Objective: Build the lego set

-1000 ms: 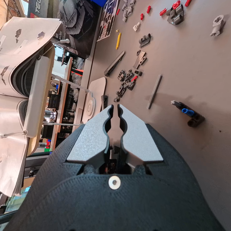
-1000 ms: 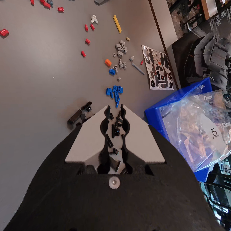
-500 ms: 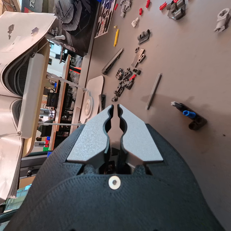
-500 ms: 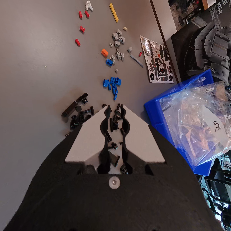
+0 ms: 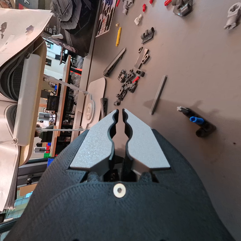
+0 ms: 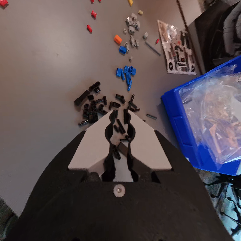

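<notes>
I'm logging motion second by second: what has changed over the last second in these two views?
The right tongs drew back over the black pieces, uncovering more of the pile; the blue bin now sits nearer. The left tongs barely shifted. Both stayed slightly apart, gripping nothing; the pieces on the table stayed put.

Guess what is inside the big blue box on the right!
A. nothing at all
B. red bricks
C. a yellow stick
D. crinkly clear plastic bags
D. The right wrist view shows the blue box filled with crumpled clear plastic bags; no red bricks or yellow stick can be seen in it.
</notes>
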A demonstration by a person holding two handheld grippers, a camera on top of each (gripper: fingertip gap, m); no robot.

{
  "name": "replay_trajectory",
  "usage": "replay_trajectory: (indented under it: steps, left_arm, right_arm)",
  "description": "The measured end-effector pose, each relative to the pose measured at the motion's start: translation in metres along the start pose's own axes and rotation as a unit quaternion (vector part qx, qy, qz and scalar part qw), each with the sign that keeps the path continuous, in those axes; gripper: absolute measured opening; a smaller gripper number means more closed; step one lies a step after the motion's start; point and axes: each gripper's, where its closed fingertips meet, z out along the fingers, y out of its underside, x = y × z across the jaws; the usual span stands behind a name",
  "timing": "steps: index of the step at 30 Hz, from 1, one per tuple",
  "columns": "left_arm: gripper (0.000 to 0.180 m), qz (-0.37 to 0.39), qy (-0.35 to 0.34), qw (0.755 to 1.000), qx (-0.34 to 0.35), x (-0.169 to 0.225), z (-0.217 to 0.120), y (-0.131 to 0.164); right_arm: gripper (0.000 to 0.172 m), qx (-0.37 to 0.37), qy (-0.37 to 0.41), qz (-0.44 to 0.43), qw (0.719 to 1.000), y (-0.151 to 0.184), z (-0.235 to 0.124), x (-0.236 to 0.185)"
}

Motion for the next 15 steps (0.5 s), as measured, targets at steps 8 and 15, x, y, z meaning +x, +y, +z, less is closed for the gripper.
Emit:
replay_trajectory:
  steps: [8, 15]
  left_arm:
    - [0.004, 0.004, 0.005, 1.000, -0.002, 0.003, 0.002, 0.000]
    - [0.004, 0.006, 0.007, 1.000, -0.006, 0.004, 0.004, 0.001]
  right_arm:
    - [0.015, -0.026, -0.066, 0.005, 0.997, 0.016, -0.001, -0.024]
    - [0.016, -0.014, -0.121, 0.010, 0.993, 0.012, -0.002, -0.042]
